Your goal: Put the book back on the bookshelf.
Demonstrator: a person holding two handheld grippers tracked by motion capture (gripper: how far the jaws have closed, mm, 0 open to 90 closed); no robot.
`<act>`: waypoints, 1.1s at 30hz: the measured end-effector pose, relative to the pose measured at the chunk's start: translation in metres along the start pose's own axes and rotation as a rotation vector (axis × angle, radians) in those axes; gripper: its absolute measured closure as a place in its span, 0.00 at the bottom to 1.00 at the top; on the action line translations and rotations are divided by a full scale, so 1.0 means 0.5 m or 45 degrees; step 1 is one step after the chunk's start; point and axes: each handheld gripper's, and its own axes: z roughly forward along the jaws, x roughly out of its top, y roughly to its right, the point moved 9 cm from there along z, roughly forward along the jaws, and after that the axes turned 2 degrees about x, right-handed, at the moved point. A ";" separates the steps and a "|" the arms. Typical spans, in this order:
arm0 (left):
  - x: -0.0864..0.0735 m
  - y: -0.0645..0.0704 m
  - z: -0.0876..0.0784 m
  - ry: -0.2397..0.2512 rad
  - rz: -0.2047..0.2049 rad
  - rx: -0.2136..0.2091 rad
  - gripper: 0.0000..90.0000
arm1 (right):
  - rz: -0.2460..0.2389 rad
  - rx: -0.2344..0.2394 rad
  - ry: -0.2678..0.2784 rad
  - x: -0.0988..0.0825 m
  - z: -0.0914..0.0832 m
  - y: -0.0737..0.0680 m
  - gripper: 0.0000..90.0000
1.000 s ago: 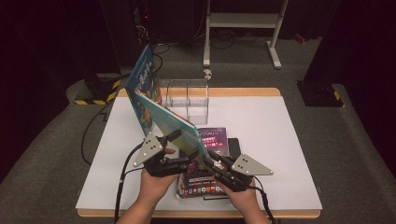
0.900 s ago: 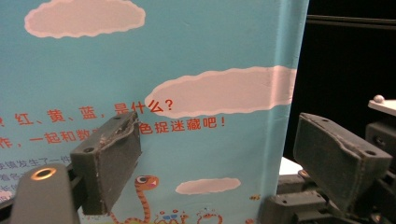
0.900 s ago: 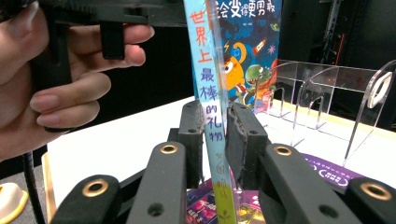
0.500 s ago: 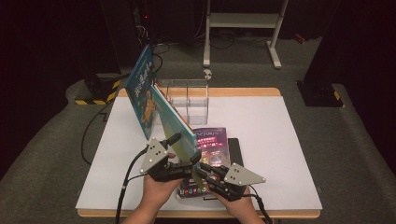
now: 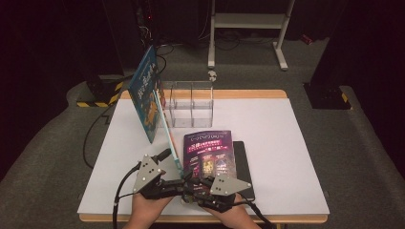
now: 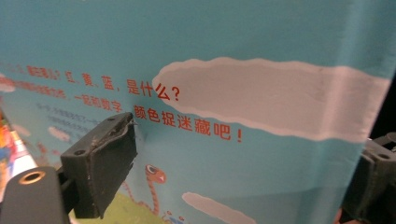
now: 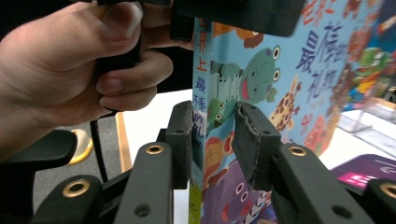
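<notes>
A blue picture book [image 5: 149,93] stands on edge on the white table [image 5: 282,133], near its left side. My right gripper [image 7: 212,140] straddles the book's spine [image 7: 200,93]. Its jaws have just been opening, and a gap shows between the right pad [image 7: 254,144] and the cover. In the high view the right gripper [image 5: 193,183] sits at the table's front edge. My left gripper [image 5: 172,167] is beside it, by the book's near corner. Its jaws stand wide apart in the left gripper view [image 6: 238,172], facing the book's blue back cover [image 6: 261,46].
A purple book [image 5: 210,152] lies flat on a black pad [image 5: 241,164] right of the grippers. A clear acrylic divider box [image 5: 191,102] stands behind the blue book. Beyond the table's far edge are cables and a metal stand's legs [image 5: 248,28].
Both hands have drawn back toward the table's front edge, the right one also leftward. The blue book has swung from a low lean to nearly upright. The right jaws have widened.
</notes>
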 end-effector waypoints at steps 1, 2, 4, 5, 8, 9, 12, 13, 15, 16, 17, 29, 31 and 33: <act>0.000 -0.004 -0.006 0.008 0.002 0.010 0.14 | -0.008 0.008 -0.008 0.000 0.006 -0.005 0.73; 0.000 -0.008 -0.012 0.004 0.008 0.011 0.14 | -0.013 0.016 -0.016 -0.001 0.012 -0.009 0.73; 0.001 -0.016 -0.023 0.011 0.002 0.018 0.15 | -0.023 0.026 -0.030 -0.001 0.022 -0.016 0.73; 0.000 -0.020 -0.029 0.005 0.011 0.021 0.15 | -0.027 0.028 -0.037 -0.001 0.025 -0.019 0.73; -0.002 -0.025 -0.039 0.004 0.012 0.022 0.15 | -0.041 0.037 -0.057 -0.002 0.036 -0.026 0.72; -0.003 -0.026 -0.041 -0.001 0.021 0.019 0.15 | -0.043 0.042 -0.064 -0.003 0.038 -0.028 0.72; -0.009 -0.023 -0.044 -0.002 0.030 0.015 0.15 | -0.032 0.066 -0.085 -0.006 0.040 -0.031 0.70; -0.011 -0.023 -0.045 -0.003 0.038 0.014 0.16 | -0.029 0.068 -0.087 -0.007 0.038 -0.030 0.68; -0.010 -0.024 -0.046 0.004 0.031 0.014 0.16 | -0.023 0.068 -0.085 -0.005 0.028 -0.028 0.64; -0.010 -0.024 -0.046 0.002 0.035 0.013 0.16 | -0.023 0.064 -0.085 -0.004 0.021 -0.025 0.63; -0.010 -0.024 -0.046 0.004 0.037 0.013 0.16 | -0.020 0.065 -0.081 -0.003 0.012 -0.022 0.62; -0.010 -0.025 -0.052 0.007 0.057 0.027 0.17 | 0.088 -0.453 -0.074 -0.033 -0.112 0.174 0.56; -0.011 -0.026 -0.055 -0.004 0.077 0.027 0.17 | 0.133 -0.524 -0.044 -0.047 -0.138 0.205 0.56; -0.011 -0.027 -0.057 -0.005 0.086 0.028 0.18 | 0.170 -0.544 -0.014 -0.055 -0.157 0.215 0.56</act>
